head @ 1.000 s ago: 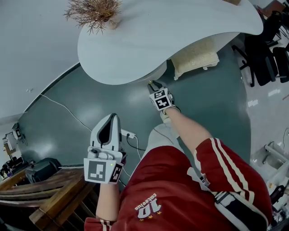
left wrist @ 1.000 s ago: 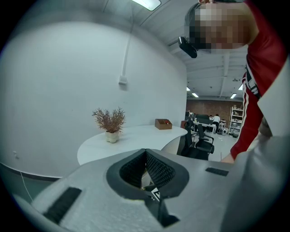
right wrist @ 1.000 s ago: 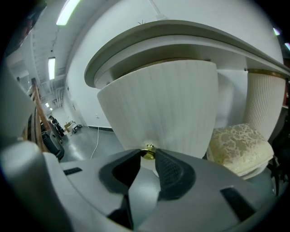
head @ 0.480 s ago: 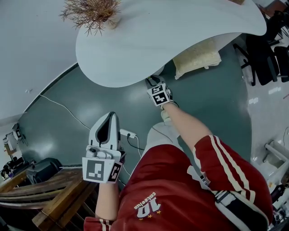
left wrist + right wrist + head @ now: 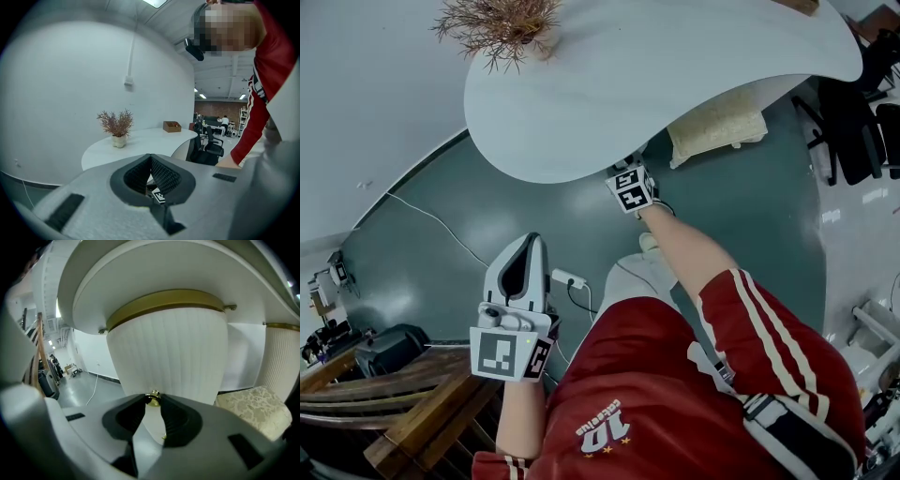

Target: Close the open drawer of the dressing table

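One gold knob (image 5: 153, 400) in right gripper's (image 5: 154, 398) jaws, one drawer (image 5: 173, 362)

Overhead: bench top (image 5: 675, 75) overhangs the fluted drawer front (image 5: 168, 357).
Right: cushioned stool (image 5: 717, 127) stands close beside.
Left: floor (image 5: 502, 202) open, one cable (image 5: 422, 214) crossing.

In the head view the tabletop (image 5: 675, 75) hides the drawer (image 5: 168, 352).
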A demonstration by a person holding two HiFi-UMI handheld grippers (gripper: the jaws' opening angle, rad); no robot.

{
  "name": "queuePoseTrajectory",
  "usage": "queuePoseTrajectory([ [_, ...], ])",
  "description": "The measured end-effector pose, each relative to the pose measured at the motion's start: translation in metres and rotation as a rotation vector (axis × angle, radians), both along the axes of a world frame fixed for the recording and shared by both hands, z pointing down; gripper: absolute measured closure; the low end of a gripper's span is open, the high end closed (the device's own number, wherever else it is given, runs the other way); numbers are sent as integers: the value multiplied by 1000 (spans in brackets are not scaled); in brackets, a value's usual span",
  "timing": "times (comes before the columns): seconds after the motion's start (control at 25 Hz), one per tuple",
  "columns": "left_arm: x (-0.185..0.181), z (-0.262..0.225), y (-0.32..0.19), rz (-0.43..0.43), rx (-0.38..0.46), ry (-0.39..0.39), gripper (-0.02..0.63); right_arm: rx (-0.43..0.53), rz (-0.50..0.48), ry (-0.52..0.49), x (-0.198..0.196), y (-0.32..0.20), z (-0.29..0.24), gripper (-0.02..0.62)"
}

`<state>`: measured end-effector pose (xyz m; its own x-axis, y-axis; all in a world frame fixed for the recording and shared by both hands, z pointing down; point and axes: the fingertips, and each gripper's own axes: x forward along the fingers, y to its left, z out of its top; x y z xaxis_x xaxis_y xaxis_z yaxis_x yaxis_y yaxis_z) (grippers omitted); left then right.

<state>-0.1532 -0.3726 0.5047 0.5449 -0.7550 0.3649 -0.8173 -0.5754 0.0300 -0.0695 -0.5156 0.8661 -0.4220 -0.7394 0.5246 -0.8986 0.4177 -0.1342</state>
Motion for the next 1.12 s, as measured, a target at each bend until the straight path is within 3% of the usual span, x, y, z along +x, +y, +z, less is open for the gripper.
queuePoseTrajectory([
  [0.2,1,-3,4,-4,0,8,605,-9,2,35,2,2,0,475],
  [0.28,0,-7,7,-6,3,16,606,-30,-10,28,3,7,0,397],
  [0.32,0,-9,9,-8,5,21,605,-37,-19,26,3,10,-1,389],
  [0.6,-7,-27,26,-39,27,68,606,-68,-44,61,11,43,-17,396],
  [0.8,-21,-44,39,-69,57,110,605,-108,15,47,16,71,-36,402],
  [1.12,-50,-84,88,-54,137,120,605,-91,32,81,20,125,-94,413],
])
